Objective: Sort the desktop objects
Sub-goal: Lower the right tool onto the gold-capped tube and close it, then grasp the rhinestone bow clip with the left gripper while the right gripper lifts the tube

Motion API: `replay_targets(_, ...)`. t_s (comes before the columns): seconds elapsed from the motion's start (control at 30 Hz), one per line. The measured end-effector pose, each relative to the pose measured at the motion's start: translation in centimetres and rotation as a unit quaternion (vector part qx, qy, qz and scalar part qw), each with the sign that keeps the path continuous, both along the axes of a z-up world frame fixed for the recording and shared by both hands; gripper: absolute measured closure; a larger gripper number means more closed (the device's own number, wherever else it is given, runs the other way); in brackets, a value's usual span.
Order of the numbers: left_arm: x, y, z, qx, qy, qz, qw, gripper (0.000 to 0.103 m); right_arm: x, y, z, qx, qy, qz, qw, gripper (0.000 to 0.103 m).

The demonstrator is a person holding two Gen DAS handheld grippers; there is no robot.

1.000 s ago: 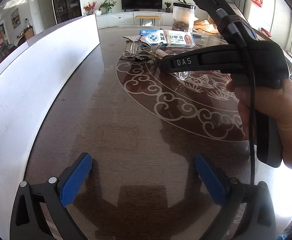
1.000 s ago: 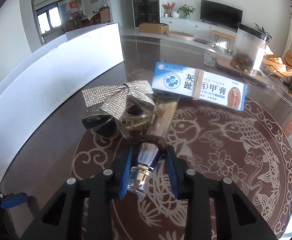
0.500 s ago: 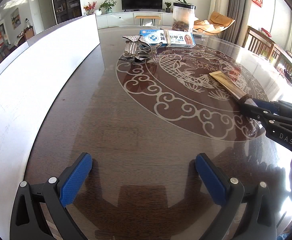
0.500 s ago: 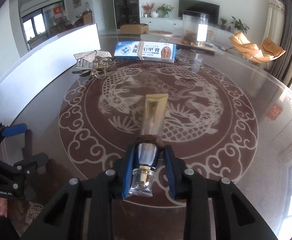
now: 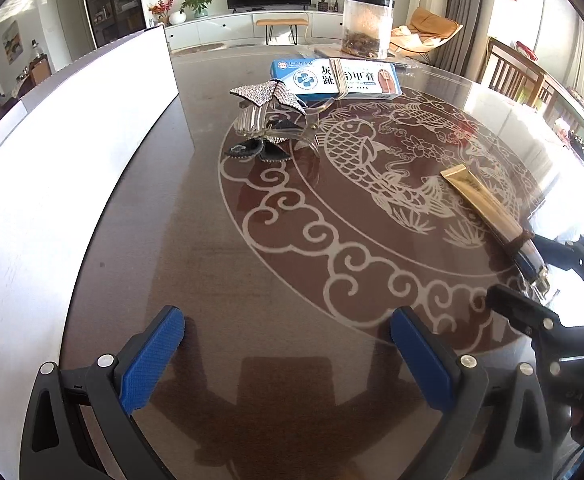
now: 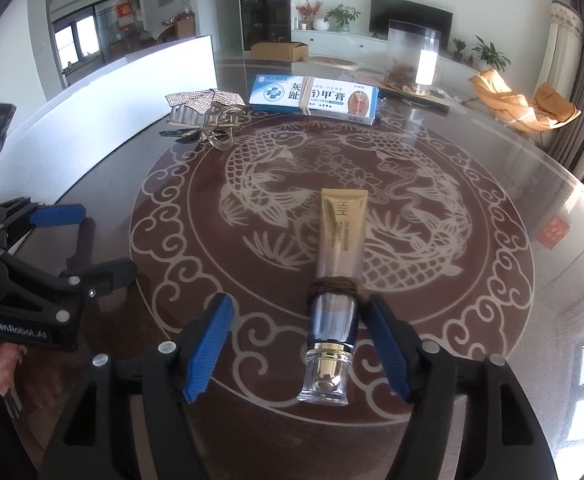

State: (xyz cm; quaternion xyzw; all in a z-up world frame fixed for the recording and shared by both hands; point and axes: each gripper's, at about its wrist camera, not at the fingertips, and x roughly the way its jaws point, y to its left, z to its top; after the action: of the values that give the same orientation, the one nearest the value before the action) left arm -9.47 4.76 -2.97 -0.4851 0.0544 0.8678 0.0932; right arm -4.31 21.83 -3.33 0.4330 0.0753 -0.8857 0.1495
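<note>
Tube (image 6: 342, 236) — between parted right gripper (image 6: 304, 344)

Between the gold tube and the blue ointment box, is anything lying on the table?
No. In the right wrist view, only bare patterned table separates the gold tube from the blue ointment box.

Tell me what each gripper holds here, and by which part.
Nothing is held. The right gripper is open around the gold tube's blue cap end, which lies on the table. The left gripper is open, empty.

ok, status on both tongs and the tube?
Both tongs open: left, right. Gold tube flat on table, between right pads, released. Nothing in the way.
</note>
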Motion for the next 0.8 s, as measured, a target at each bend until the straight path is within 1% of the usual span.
replay_targets(0.1, -4.3, 0.2, -0.1, -0.001, -0.003, 0.001, 1.0, 0.0, 0.0, 0.0, 0.0, 0.0, -0.001, 0.002, 1.0, 0.032)
replay_targets(0.2, -7.6, 0.9, 0.0, -0.002, -0.006, 0.001, 1.0, 0.0, 0.1, -0.1, 0.0, -0.001, -0.001, 0.003, 1.0, 0.031)
replay_targets(0.3, -9.9, 2.4, 0.1, -0.011, -0.006, -0.016, 0.9998, 0.0, 0.1, -0.1, 0.0, -0.001, -0.001, 0.003, 1.0, 0.03)
replay_targets(0.37, -11.3, 3.4, 0.2, -0.027, 0.001, -0.018, 0.9995, 0.0, 0.1, -0.1, 0.0, -0.001, -0.001, 0.003, 1.0, 0.03)
replay_targets(0.43, -12.3, 4.0, 0.3, -0.03, 0.009, -0.028, 0.9991, 0.0, 0.1, -0.1, 0.0, -0.001, -0.001, 0.003, 1.0, 0.031)
replay_targets(0.47, -12.4, 4.0, 0.5, -0.019, 0.015, -0.036, 0.9991, 0.023, 0.1, -0.1, 0.0, -0.001, -0.001, 0.003, 1.0, 0.03)
replay_targets(0.5, -12.6, 3.8, 0.7, 0.001, 0.015, -0.035, 0.9993, 0.047, 0.1, -0.1, 0.0, -0.001, -0.001, 0.003, 1.0, 0.031)
replay_targets(0.53, -12.7, 3.3, 0.8, 0.004, 0.012, -0.023, 0.9997, 0.052, 0.1, -0.1, 0.0, -0.001, -0.001, 0.003, 1.0, 0.031)
replay_targets(0.6, -12.3, 2.6, 1.2, 0.021, 0.012, -0.013, 0.9996, 0.055, 0.1, -0.1, 0.0, -0.003, -0.002, 0.003, 1.0, 0.031)
replay_targets(0.67, -10.7, 2.0, 1.3, 0.022, 0.019, -0.008, 0.9995, 0.055, 0.2, 0.1, 0.1, -0.01, -0.001, 0.0, 1.0, 0.033)
replay_targets(0.7, -9.3, 1.5, 1.3, 0.025, 0.016, -0.008, 0.9995, 0.055, 0.2, 0.5, 0.2, -0.016, 0.001, -0.006, 1.0, 0.039)
replay_targets(0.73, -8.0, 1.2, 1.1, 0.03, 0.011, -0.009, 0.9994, 0.055, 0.2, 1.0, 0.3, -0.026, 0.001, -0.014, 1.0, 0.043)
replay_targets(0.8, -4.8, 0.6, 1.0, 0.025, 0.013, -0.013, 0.9995, 0.055, 0.0, 2.0, 0.4, -0.052, -0.002, -0.027, 0.998, 0.054)
